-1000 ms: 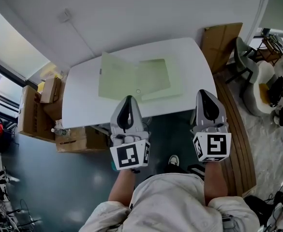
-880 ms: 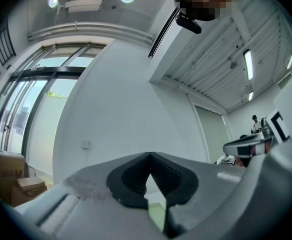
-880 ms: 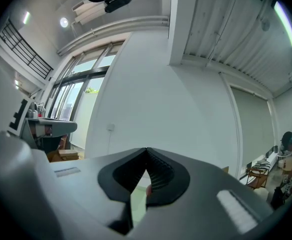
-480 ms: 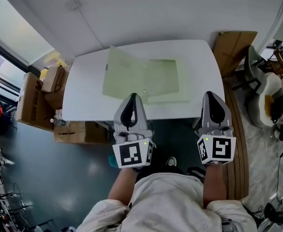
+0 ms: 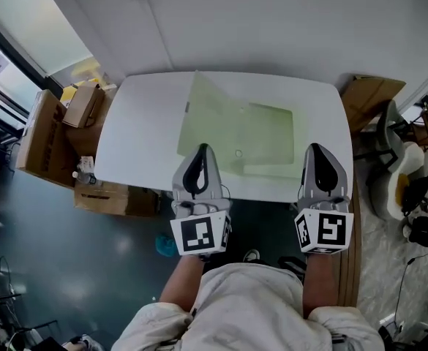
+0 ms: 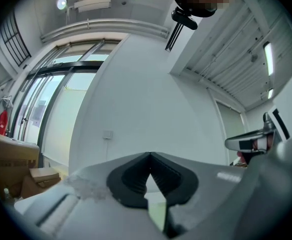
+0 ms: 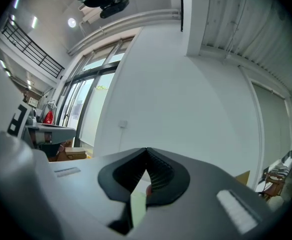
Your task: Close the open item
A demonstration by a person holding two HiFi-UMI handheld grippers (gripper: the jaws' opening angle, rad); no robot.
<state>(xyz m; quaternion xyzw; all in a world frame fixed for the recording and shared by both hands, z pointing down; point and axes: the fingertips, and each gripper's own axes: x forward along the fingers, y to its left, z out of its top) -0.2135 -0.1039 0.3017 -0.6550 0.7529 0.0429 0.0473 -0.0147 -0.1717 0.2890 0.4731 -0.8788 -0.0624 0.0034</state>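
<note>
Green folder (image 5: pixel 235 126) lies open on the table (image 5: pixel 137 134), at 12 o'clock from the left gripper (image 5: pixel 202 149) and 10 o'clock from the right gripper (image 5: pixel 315 148). Both grippers are held out level and parallel at the table's near edge, jaws together and empty. Left tip covers the folder's near edge. Cubes (image 5: pixel 200 234) hide both hands; forearms (image 5: pixel 175 282) show.

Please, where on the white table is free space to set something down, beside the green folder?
The widest bare patch of the table is between the green folder and the table's left edge. A narrower strip lies between the folder and the table's right edge. The near edge is crowded: the left gripper and right gripper hang there.
</note>
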